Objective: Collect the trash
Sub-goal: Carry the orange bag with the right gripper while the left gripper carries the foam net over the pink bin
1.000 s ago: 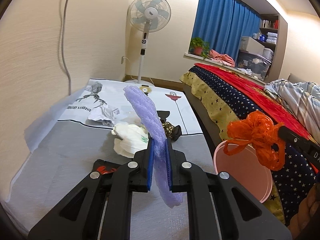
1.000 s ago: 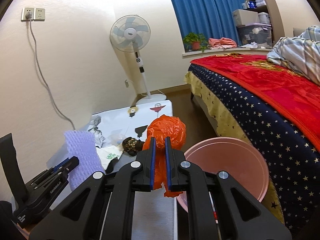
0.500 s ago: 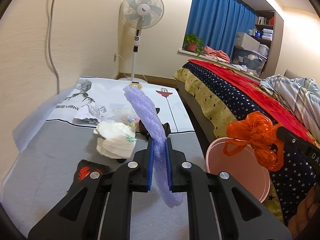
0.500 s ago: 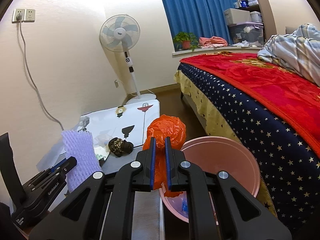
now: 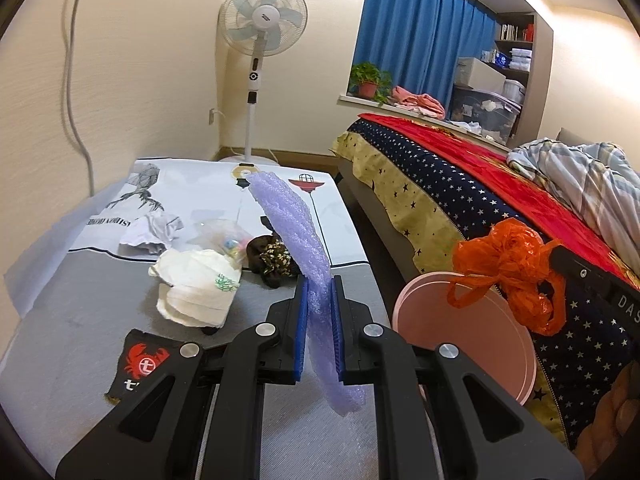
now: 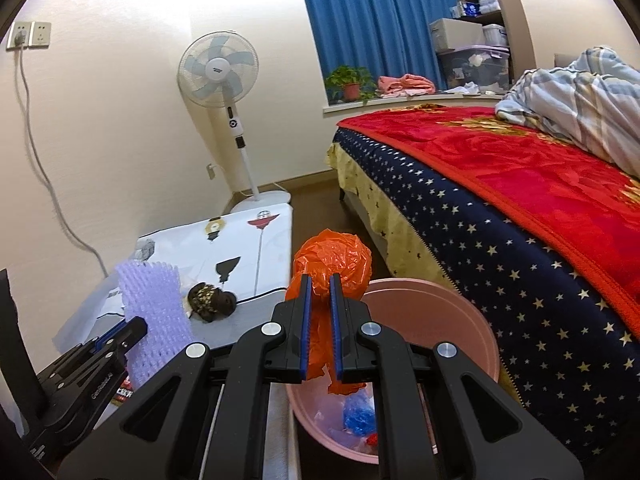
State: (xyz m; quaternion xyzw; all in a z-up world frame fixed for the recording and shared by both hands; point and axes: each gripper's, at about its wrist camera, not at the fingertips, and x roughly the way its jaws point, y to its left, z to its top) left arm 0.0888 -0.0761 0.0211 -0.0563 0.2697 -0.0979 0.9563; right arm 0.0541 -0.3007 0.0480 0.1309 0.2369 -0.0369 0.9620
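My left gripper (image 5: 319, 320) is shut on a purple foam net sleeve (image 5: 294, 232) and holds it above the low table (image 5: 72, 344). It also shows in the right wrist view (image 6: 154, 316). My right gripper (image 6: 319, 320) is shut on a crumpled orange plastic bag (image 6: 334, 258), held over the left rim of the pink bin (image 6: 452, 320). The bag (image 5: 508, 272) and bin (image 5: 472, 344) also show in the left wrist view. Blue and other trash lies inside the bin.
On the table lie a white wad (image 5: 196, 288), crumpled paper (image 5: 152, 230), a clear bag (image 5: 226, 240), a dark floral item (image 5: 272, 260) and a black crab wrapper (image 5: 140, 364). A bed (image 6: 520, 208) stands right; a fan (image 6: 220, 76) at the back.
Both grippers have drawn back and toward the bin, still holding their items. The orange bag now hangs over the bin's opening, and the bin's contents have come into view.
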